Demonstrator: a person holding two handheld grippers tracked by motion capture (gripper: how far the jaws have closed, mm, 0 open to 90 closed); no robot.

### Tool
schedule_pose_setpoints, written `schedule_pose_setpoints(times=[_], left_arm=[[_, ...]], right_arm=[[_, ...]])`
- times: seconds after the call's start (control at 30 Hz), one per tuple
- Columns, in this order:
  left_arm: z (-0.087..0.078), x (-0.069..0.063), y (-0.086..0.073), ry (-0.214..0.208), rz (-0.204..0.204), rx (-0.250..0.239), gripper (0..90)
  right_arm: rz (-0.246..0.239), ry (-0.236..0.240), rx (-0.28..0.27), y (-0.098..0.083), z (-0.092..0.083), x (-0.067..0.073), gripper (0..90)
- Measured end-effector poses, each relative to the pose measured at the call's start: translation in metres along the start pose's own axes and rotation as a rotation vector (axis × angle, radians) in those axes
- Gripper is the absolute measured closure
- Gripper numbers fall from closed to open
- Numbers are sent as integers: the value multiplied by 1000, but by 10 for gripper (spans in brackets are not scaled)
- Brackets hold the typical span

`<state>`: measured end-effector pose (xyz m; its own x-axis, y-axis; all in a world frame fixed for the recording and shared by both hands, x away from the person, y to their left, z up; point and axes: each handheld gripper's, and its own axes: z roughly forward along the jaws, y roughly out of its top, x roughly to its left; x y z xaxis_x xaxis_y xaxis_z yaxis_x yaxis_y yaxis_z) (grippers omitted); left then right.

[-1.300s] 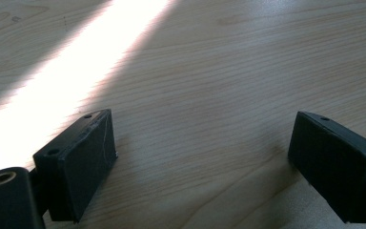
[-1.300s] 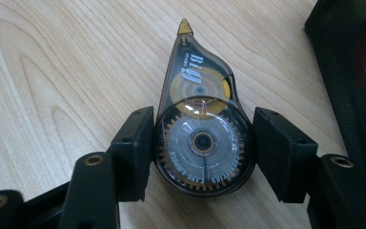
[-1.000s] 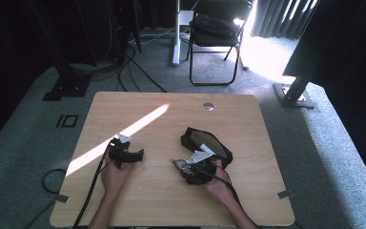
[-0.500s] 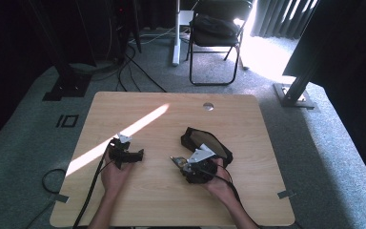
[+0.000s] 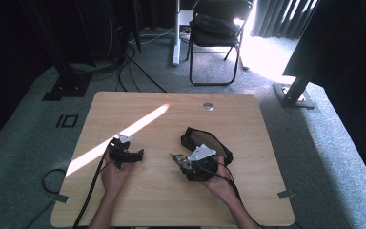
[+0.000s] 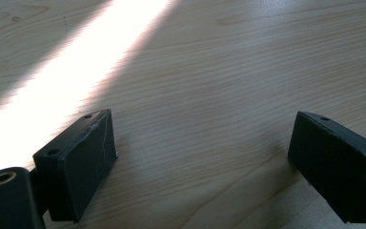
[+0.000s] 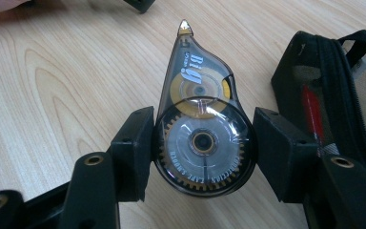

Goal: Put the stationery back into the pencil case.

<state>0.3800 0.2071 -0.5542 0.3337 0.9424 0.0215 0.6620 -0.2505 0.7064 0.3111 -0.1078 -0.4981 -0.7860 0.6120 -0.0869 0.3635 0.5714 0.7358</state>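
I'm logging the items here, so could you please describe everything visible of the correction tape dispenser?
The correction tape dispenser is teardrop-shaped, of smoky clear plastic, showing a toothed wheel, a yellow reel and white lettering. It lies flat over the wooden table, gold tip pointing away, its round end between the right gripper jaws, beside an open black pouch.

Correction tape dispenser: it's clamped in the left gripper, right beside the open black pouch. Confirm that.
Not quite: the gripper is wrong. The correction tape dispenser sits between the jaws of the right gripper, as the right gripper view shows. The left gripper is open over bare table in the left gripper view. The open black pouch does lie right beside the dispenser.
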Motion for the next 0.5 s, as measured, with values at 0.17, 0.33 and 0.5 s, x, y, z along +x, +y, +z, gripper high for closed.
schedule_pose_setpoints(times=[0.17,0.33,0.5], left_arm=[[0,0,0,0,0,0,89],[0,0,0,0,0,0,89],[0,0,0,0,0,1,89]], right_arm=[[-5,-3,-6,2,-3,-1,417],[-5,-7,-10,2,-5,-2,417],[-8,-13,-16,3,-7,-3,417]])
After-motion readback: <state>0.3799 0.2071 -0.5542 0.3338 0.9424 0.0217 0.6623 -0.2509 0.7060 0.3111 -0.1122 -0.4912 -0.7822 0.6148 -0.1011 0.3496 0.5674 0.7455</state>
